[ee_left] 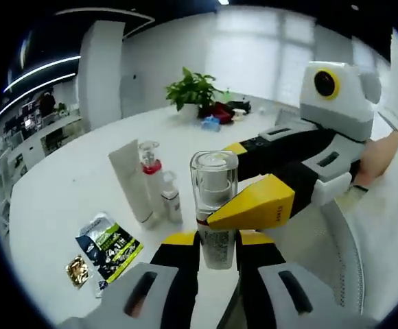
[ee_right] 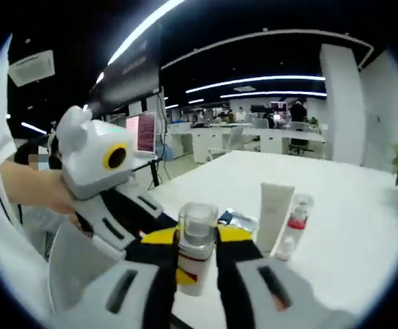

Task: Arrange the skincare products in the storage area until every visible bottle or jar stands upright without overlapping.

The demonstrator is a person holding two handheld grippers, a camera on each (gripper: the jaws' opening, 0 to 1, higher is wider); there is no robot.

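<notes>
**Both grippers closed on one clear-capped bottle above the white table**

Left gripper view: the left gripper (ee_left: 217,241) rises from the bottom with its two yellow-tipped jaws pressed against the lower body of a bottle (ee_left: 215,205) that has a clear cap and a white label. The bottle stands upright between the jaws, held over the near edge of the white table (ee_left: 68,185). The right gripper (ee_left: 254,204) reaches in from the right, its yellow tip touching the same bottle at about label height; a person's hand (ee_left: 377,154) holds it at the right edge of the view. Farther in on the table a white tube (ee_left: 132,179) stands on end, with a red-collared pump bottle (ee_left: 151,179) just beside it and a small white bottle (ee_left: 171,197) touching that group in front. Near the table's left edge lie a printed sachet (ee_left: 108,248) and a small gold packet (ee_left: 78,269), both flat. A potted plant (ee_left: 193,89) sits at the far edge with some dark and red items beside it.

Right gripper view: the right gripper's jaws close on the bottle from both sides, cap uppermost. The left gripper comes in from the left, gripped by a hand (ee_right: 38,186). The tube, pump bottle and small bottle stand together to the right on the table.
</notes>
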